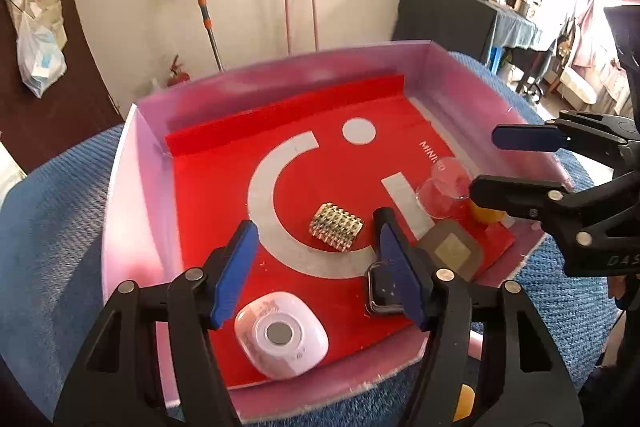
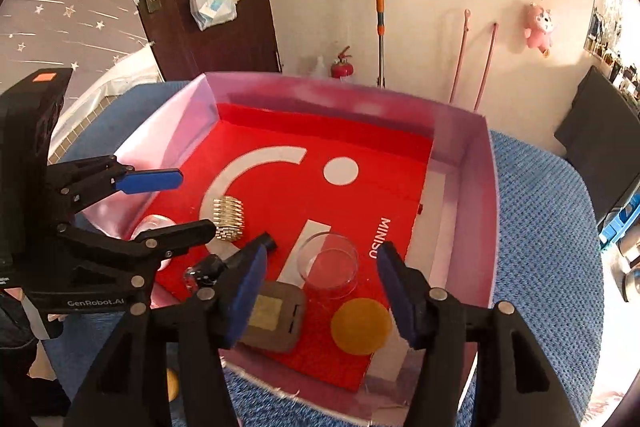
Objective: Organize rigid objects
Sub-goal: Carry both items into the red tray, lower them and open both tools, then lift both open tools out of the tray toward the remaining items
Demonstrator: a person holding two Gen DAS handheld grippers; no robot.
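A pink box (image 1: 132,163) lined with a red sheet sits on a blue cloth. Inside lie a gold spiked roller (image 1: 336,231), a pink-white rounded device (image 1: 281,335), a watch (image 1: 382,287), a grey square pad (image 1: 450,251), a clear glass dish (image 1: 444,193) and an orange disc (image 1: 486,215). My left gripper (image 1: 316,227) hovers open over the box's near side, holding nothing. My right gripper (image 2: 324,249) hovers open above the glass dish (image 2: 328,265), the grey pad (image 2: 272,315) and the orange disc (image 2: 361,326), also holding nothing.
The box walls (image 2: 472,219) rise around the objects. The blue cloth (image 2: 540,227) spreads beyond the box. A mop handle (image 2: 380,7) and pink rods lean on the wall behind. A dark door (image 2: 180,7) stands at the back left.
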